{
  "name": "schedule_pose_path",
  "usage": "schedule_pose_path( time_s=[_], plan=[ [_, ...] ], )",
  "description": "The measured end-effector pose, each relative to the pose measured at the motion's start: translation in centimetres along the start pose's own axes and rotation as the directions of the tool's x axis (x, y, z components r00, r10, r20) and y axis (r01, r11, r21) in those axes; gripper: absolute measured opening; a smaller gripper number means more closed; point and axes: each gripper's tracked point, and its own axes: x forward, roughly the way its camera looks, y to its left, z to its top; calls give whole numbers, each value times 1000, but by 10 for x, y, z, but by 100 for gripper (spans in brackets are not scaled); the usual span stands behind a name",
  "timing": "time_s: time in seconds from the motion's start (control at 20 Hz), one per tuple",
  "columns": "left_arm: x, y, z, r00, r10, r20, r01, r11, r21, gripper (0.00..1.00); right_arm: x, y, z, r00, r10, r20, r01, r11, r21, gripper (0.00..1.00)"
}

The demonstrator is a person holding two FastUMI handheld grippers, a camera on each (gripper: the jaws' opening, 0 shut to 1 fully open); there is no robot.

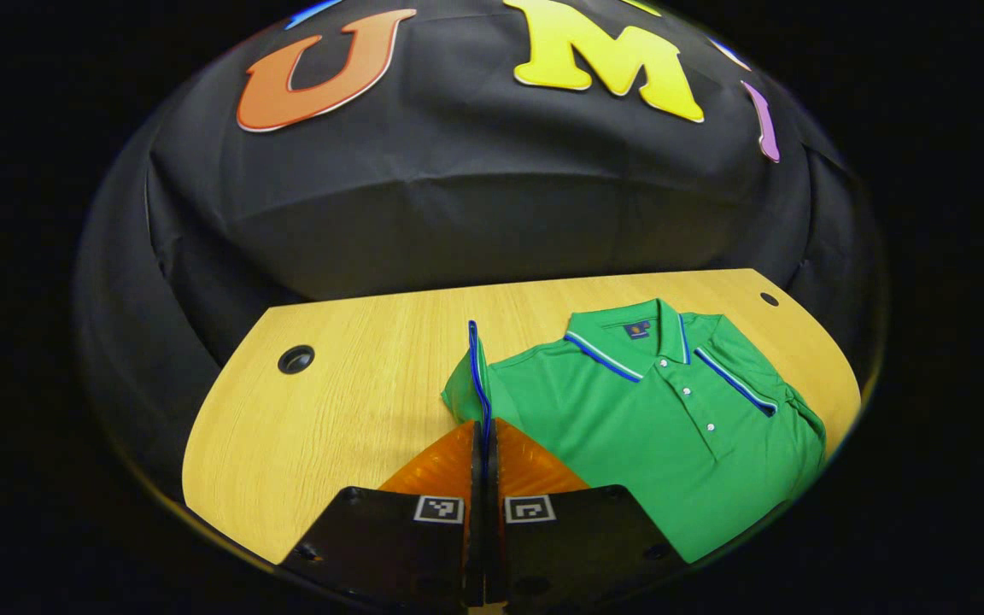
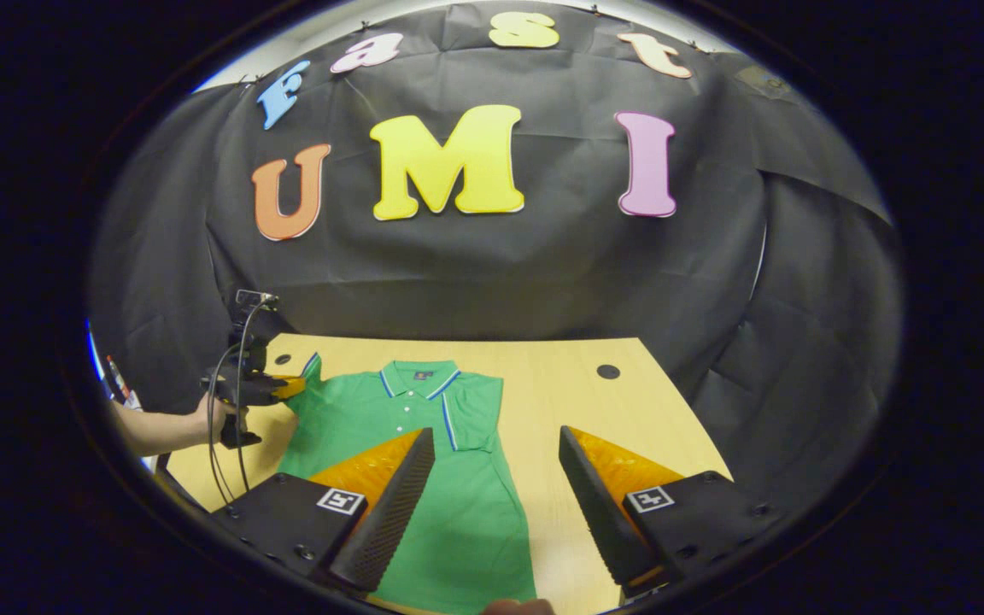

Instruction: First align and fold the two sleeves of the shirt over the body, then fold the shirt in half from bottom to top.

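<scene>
1. We are looking at a green polo shirt lying front up on the wooden table, its collar toward the black cloth wall.
2. In the left gripper view, we are seeing the left gripper with its fingers pressed together on the blue-trimmed edge of one sleeve, which is standing up from the table between them.
3. In the right gripper view, that same gripper is showing farther off at the shirt's left side, held by a person's hand, with cables hanging from it.
4. The other sleeve is lying folded over the body, its blue-and-white trim running down the chest.
5. We are seeing the right gripper hovering above the lower part of the shirt, fingers spread wide and holding nothing.
6. One finger is over the green cloth, the other over bare table just beside the shirt's edge.
</scene>
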Motion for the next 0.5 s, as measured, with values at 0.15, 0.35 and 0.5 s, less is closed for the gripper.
schedule_pose_path(
  time_s=[0.15,0.35,0.5],
  plan=[
    [4,-27,6,1000,1,-1,-1,1000,27,4,-7,-14,0,1000,-23,11,22,1000,17,95],
    [4,-70,11,999,-53,8,53,998,20,7,-16,-30,-3,998,-51,26,50,998,33,92],
    [-6,-100,14,992,-122,40,122,993,11,37,-17,-39,-8,997,-66,29,66,998,24,95]
  ],
)
